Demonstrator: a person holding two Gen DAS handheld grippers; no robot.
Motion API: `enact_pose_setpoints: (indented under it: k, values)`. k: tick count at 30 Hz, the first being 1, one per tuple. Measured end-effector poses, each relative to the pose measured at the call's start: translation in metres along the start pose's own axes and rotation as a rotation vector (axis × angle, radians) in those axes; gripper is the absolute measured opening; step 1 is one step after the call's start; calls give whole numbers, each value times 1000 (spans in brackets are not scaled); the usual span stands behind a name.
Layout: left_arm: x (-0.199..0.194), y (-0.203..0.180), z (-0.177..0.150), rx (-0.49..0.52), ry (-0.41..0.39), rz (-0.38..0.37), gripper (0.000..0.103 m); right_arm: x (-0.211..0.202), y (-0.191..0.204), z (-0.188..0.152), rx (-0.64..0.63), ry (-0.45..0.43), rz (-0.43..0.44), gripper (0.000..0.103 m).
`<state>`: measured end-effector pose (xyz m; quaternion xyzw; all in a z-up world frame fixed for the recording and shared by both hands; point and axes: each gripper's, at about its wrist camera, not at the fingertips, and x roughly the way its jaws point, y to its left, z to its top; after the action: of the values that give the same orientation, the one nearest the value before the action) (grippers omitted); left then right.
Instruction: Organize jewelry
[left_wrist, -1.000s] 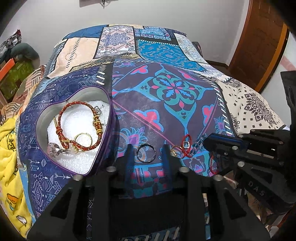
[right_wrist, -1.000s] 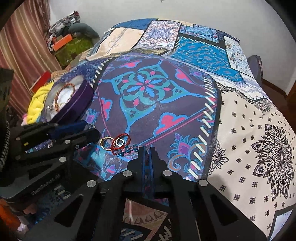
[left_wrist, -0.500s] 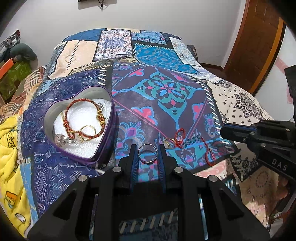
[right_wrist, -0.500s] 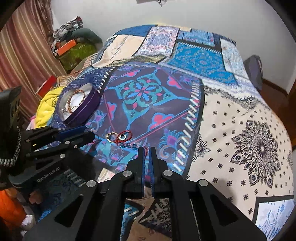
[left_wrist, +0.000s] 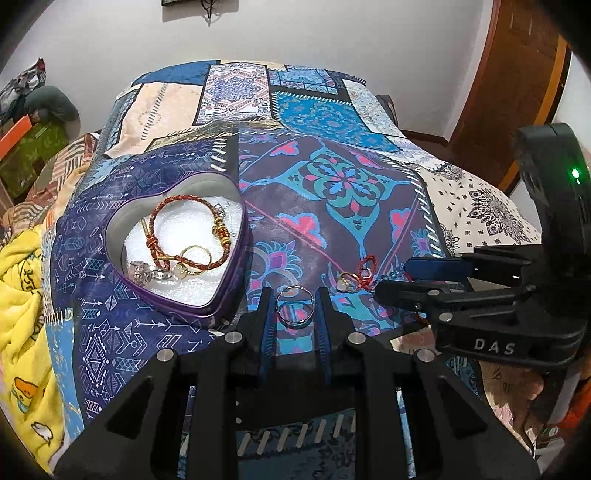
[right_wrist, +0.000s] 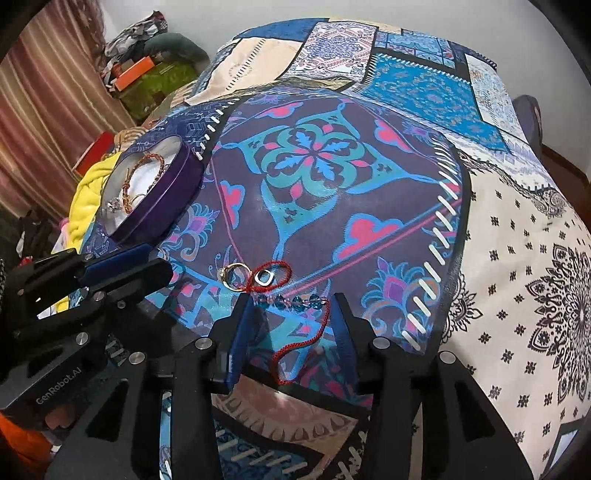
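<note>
My left gripper (left_wrist: 294, 306) is shut on a silver ring (left_wrist: 295, 307) and holds it above the patterned bedspread, just right of the purple heart-shaped tin (left_wrist: 236, 295). The tin holds a red and gold braided bracelet (left_wrist: 184, 232) and several rings on white padding. My right gripper (right_wrist: 291, 306) is open over a blue bead bracelet (right_wrist: 291, 301) with a red cord (right_wrist: 295, 343). Just beyond lie a gold ring (right_wrist: 232, 277) and a red cord with a silver charm (right_wrist: 269, 275). The tin also shows in the right wrist view (right_wrist: 162, 199), at far left.
The bed's front edge drops off right below both grippers. A yellow blanket (left_wrist: 22, 306) lies left of the tin. A wooden door (left_wrist: 517, 74) stands at the right. Boxes and clutter (right_wrist: 147, 74) sit beyond the bed's left side.
My left gripper closed on the silver ring and lifted it off the bedspread. My right gripper went from shut to open and moved in over the blue bead bracelet.
</note>
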<state>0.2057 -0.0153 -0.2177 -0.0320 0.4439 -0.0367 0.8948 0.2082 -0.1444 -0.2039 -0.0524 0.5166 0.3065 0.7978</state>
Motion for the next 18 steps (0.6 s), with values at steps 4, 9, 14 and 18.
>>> enact_pose_setpoints:
  k: [4,9,14,18]
  values:
    - [3,2,-2,-16,8,-9,21,1,-4,0,16,-9,13,38]
    - [1,0,-2,-11,0,-14,21,2,2,-2,-22,-26,-51,22]
    - [-4,1,-4,-17,-3,-16,21,0,-1,-2,-9,-22,-52,7]
    - [-12,3,-4,-14,-15,-13,21,-5,-2,-5,20,-13,-37,7]
